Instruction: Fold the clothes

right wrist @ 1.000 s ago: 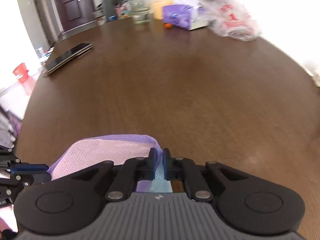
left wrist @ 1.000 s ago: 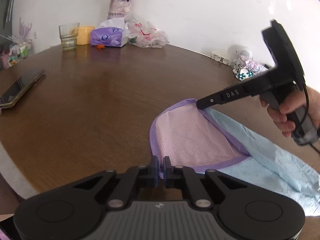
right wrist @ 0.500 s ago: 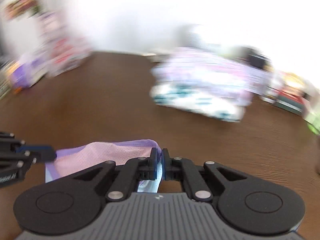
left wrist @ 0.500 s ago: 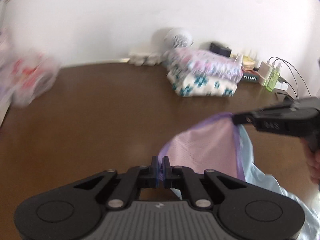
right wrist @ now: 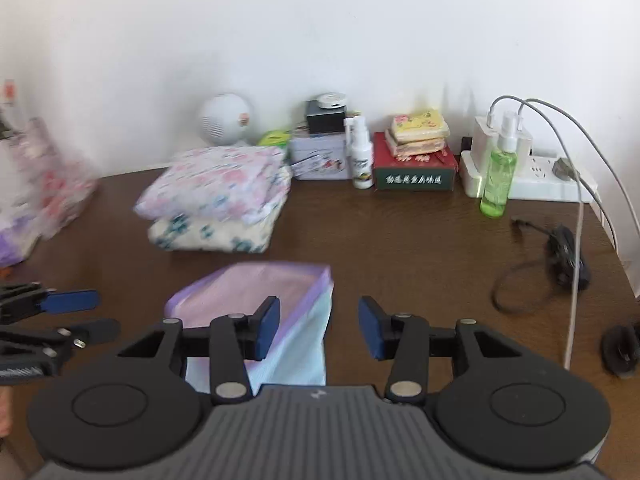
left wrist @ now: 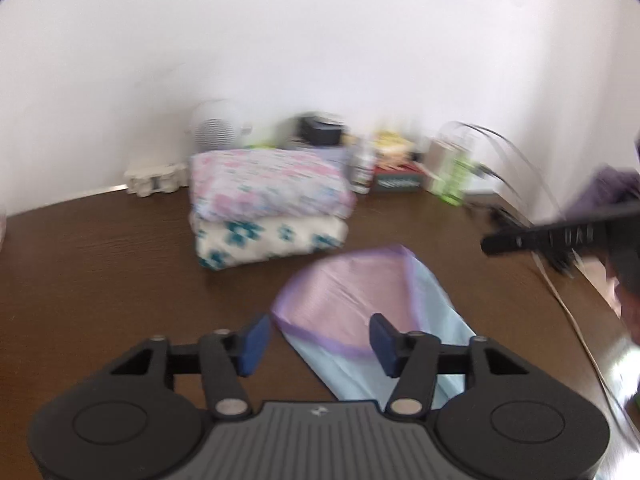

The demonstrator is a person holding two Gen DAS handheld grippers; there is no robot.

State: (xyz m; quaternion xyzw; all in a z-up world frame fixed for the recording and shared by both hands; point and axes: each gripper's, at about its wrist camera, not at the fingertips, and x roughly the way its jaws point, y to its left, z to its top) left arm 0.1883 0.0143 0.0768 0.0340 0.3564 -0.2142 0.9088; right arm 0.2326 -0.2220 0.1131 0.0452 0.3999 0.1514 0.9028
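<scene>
A pink mesh garment with purple trim and a light blue lining (left wrist: 352, 296) (right wrist: 264, 292) lies folded on the brown table (left wrist: 100, 280). My left gripper (left wrist: 318, 338) is open just above its near edge, nothing between the blue pads. My right gripper (right wrist: 318, 328) is open too, hovering over the garment's right edge. The right gripper shows from the side (left wrist: 560, 234) in the left wrist view, blurred. The left gripper's fingers (right wrist: 68, 302) show at the left of the right wrist view.
Two folded floral cloths (right wrist: 216, 200) are stacked behind the garment. Along the wall stand a white round fan (right wrist: 226, 118), boxes (right wrist: 414, 172), spray bottles (right wrist: 498, 172) and a power strip (right wrist: 548, 184). Black cable (right wrist: 560, 256) lies at the right.
Both grippers let go of the garment's purple edge and opened. The garment now lies folded flat on the table, and both views swung toward the wall side.
</scene>
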